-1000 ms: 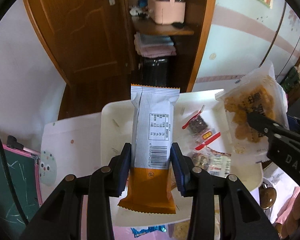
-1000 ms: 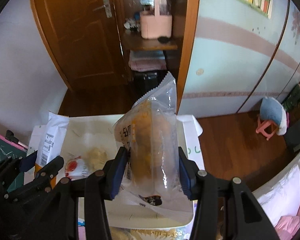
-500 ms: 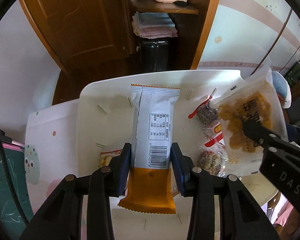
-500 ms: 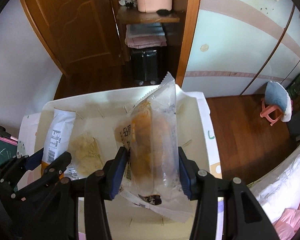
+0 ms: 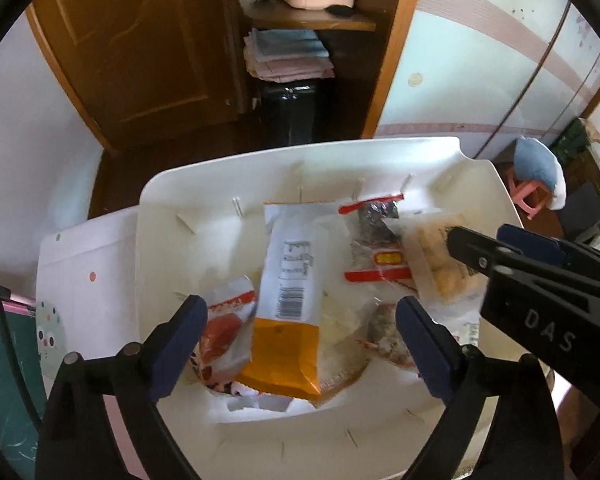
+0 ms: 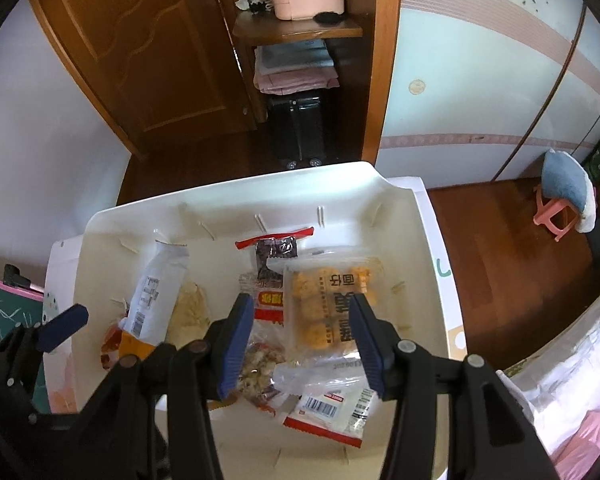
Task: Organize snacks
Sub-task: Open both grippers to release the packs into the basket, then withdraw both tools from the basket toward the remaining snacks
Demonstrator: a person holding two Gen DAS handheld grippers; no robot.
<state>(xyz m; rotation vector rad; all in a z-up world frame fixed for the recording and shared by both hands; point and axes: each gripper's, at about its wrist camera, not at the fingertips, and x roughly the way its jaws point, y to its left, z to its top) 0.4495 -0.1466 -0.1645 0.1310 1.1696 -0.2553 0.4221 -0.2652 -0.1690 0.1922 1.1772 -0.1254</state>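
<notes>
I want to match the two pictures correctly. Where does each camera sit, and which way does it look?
Left wrist: on the left gripper, facing steeply down into the white plastic bin; its opening jaws and the right gripper show.
Right wrist: on the right gripper, facing down likewise; the left gripper shows.
Shared: bin, white-and-orange snack packet.

I see the white-and-orange packet (image 5: pixel 288 304) lying flat in the white bin (image 5: pixel 204 184) — the clear bag of golden pieces (image 6: pixel 328 300) lies beside it.

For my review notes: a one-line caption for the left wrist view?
Left gripper jaws opening above the white-and-orange snack packet lying in the white bin among other snacks.
</notes>
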